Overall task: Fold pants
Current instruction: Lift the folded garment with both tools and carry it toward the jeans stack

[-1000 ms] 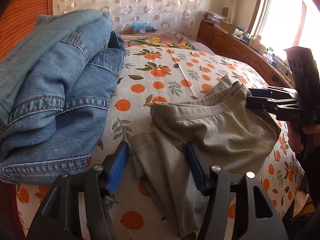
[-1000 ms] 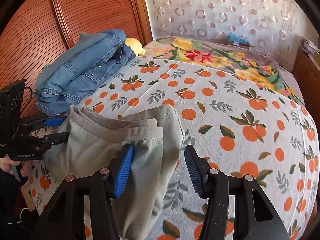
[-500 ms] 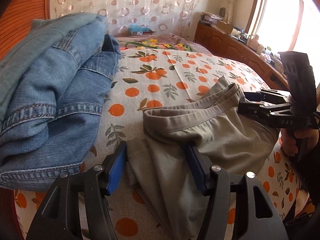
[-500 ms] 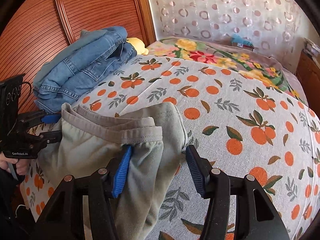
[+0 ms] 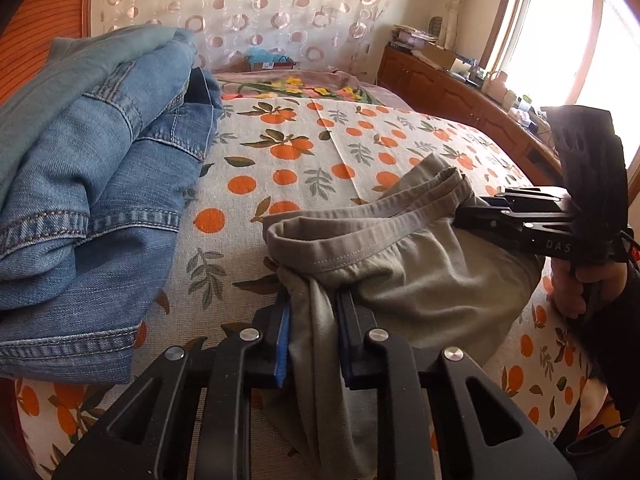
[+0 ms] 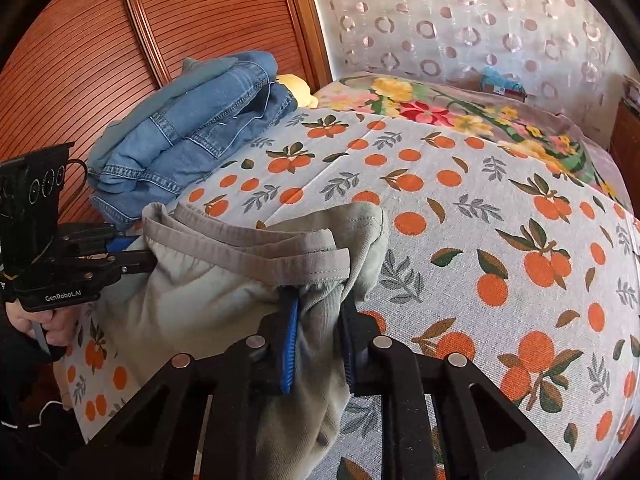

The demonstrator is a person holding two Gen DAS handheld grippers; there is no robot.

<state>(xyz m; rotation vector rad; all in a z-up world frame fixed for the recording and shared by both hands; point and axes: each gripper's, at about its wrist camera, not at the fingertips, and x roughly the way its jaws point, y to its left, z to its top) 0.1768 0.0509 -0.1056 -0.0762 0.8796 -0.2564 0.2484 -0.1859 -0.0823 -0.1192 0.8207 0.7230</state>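
**Pants gripped at both ends of waistband, on bed**

Pants, grey-green, lie bunched near the front edge of the bed, on an orange-print sheet. Waistband faces up and toward the bed's middle, elastic edge doubled over. One leg hangs down over the bed edge, under the camera.

Left tongs: jaws have just been closing, now narrow and pinching a fold of the pants fabric just below the waistband, blue pads pressed on the cloth. In the right wrist view the left tongs sit at the left end of the waistband, a hand on the handle.

Right tongs: jaws have just been closing too, now narrow, clamped on a gathered bunch of pants fabric under the waistband's other end. In the left wrist view the right tongs meet the waistband's right side, a hand and dark sleeve behind.

Folded denim clothes are stacked on the bed to the left, near the wooden headboard, apart from the pants. Floral blanket lies at the far end of the bed. Patterned curtain behind; wooden cabinet and bright window at right.
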